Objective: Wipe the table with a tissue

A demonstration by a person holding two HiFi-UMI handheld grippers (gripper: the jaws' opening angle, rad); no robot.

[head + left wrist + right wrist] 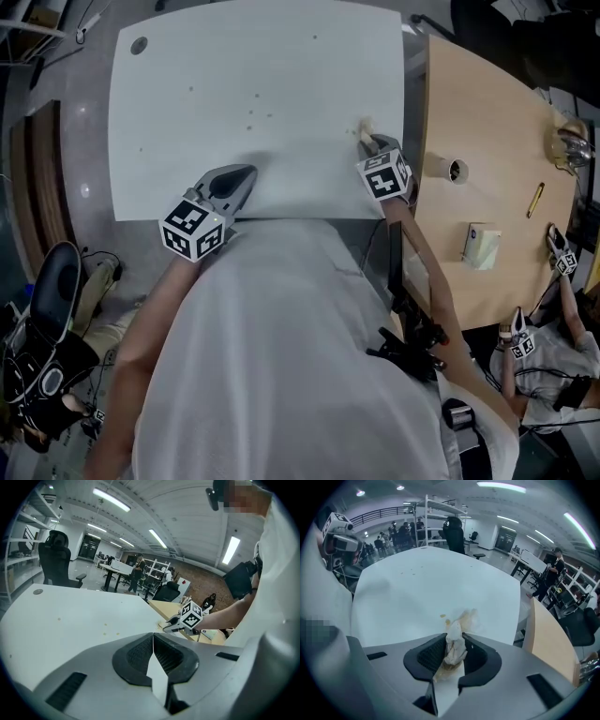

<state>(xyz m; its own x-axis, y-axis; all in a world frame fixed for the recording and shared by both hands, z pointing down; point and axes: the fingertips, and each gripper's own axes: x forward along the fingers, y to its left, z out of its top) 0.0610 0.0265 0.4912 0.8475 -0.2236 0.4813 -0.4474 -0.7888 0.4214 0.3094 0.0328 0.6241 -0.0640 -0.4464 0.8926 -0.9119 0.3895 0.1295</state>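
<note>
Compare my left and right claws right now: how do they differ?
The left claw is shut and empty; the right claw grips a crumpled, stained tissue. The left claw sits over bare table; the right claw is at a brown smear. Both are above the white table.

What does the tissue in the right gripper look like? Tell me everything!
The tissue is a small crumpled wad of thin white paper, stained brown along its lower part. It is pinched between the dark ribbed fingers of the right gripper, with its tip poking out in front. It points down toward the white table, right by a brownish smear and small drops. Whether the tip touches the table can't be told.
</note>
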